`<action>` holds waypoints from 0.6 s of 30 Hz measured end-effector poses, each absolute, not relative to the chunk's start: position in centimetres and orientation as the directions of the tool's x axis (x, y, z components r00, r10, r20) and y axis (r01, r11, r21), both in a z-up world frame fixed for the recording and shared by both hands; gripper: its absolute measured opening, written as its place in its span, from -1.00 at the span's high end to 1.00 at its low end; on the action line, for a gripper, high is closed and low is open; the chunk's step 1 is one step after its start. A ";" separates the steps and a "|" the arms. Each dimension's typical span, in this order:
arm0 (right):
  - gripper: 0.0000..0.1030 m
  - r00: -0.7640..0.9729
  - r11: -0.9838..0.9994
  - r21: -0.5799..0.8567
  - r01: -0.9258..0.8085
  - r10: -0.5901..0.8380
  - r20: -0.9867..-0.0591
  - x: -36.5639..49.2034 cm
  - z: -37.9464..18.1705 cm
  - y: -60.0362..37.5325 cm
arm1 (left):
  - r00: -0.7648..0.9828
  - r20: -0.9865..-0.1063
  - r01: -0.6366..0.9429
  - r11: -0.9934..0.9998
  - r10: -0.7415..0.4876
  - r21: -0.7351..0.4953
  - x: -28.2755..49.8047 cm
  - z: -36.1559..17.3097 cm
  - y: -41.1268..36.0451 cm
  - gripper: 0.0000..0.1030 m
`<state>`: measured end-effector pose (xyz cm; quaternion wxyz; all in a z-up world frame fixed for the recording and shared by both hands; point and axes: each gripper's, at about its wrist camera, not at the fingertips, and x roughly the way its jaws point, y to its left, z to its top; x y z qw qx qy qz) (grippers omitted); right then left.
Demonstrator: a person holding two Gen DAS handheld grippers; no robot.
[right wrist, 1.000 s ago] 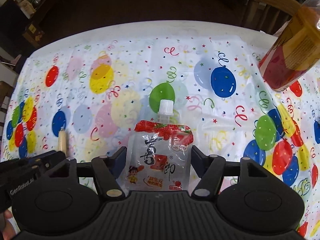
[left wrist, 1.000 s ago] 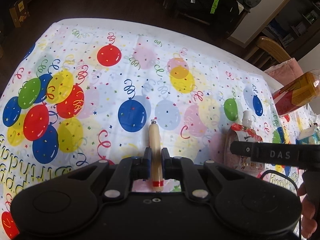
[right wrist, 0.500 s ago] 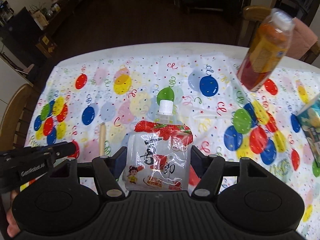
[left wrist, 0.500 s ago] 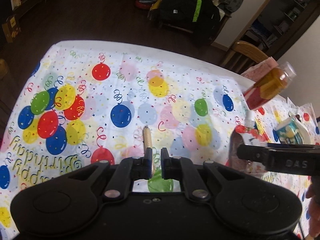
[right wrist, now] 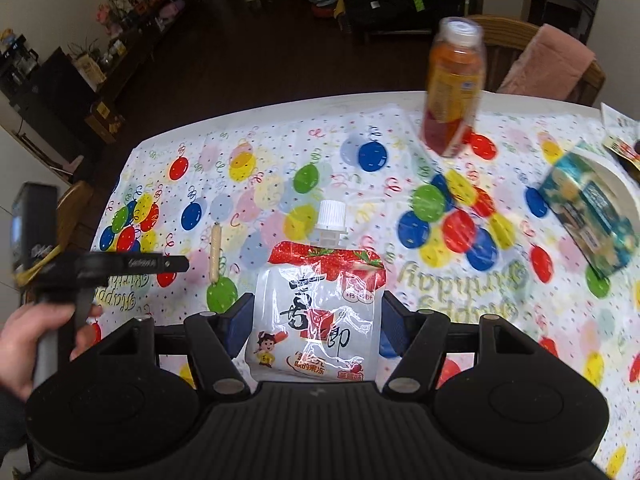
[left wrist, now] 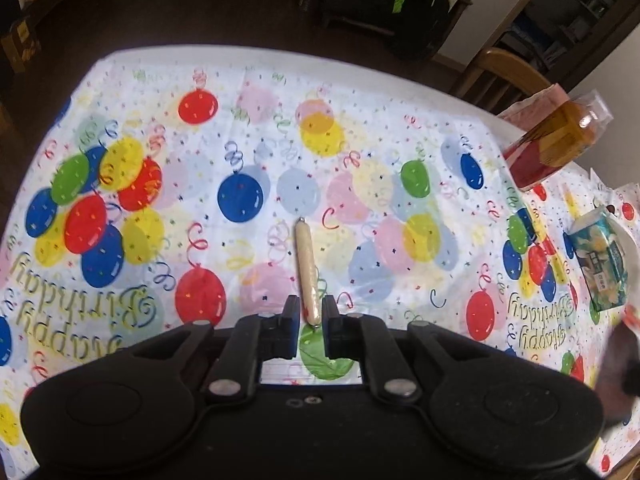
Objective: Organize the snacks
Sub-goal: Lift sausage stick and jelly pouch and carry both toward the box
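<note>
Left wrist view first, and the left tool (left wrist: 311,322) sits with its fingers nearly together, the near end of the sausage stick (left wrist: 306,270) between them. Whether they press it or just flank it, I cannot tell; thin gaps seem to show on either side. The stick points straight away over the balloon-print cloth on the worktop (left wrist: 280,128). At the far right edge, a dark blur cuts into the frame and I can't make out what it is. A juice bottle (left wrist: 556,140) leans in the fisheye near the worktop's far right corner, and a blue-green carton (left wrist: 602,264) rests on a white plate (left wrist: 628,240), partly cropped.

Over to the right wrist view: the right tool (right wrist: 316,324) is spread wide and clamped on the jelly pouch (right wrist: 320,308) by both side edges, white cap pointing away. The pouch's bottom edge is hidden behind the tool body. To the left, a hand (right wrist: 28,344) grips the other tool's handle, smeared by blur, with the sausage stick (right wrist: 215,254) just past its tip. The bottle (right wrist: 454,88) stands near the far edge, also blurred; the carton (right wrist: 592,216) and plate (right wrist: 624,184) run off frame at right. Open cloth spreads wide across the middle and left of the worktop (right wrist: 280,120), whose far edge drops to dark floor.
</note>
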<state>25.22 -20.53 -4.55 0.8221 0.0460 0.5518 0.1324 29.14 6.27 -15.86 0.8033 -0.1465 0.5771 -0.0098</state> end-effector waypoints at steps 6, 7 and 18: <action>-0.27 0.377 0.964 0.222 -0.147 0.262 -0.889 23.4 -3.8 -23.2 | 0.286 -0.944 -0.147 0.966 -0.163 -0.211 30.8 -17.9 4.9 0.85; -0.27 0.379 0.964 0.223 -0.144 0.262 -0.888 23.1 -3.8 -23.5 | 0.278 -0.947 -0.147 0.967 -0.159 -0.206 31.1 -18.3 4.7 0.85; -0.27 0.396 0.959 0.260 -0.114 0.284 -0.873 22.7 -3.9 -25.0 | 0.240 -0.964 -0.131 0.981 -0.110 -0.145 32.7 -20.4 3.7 0.83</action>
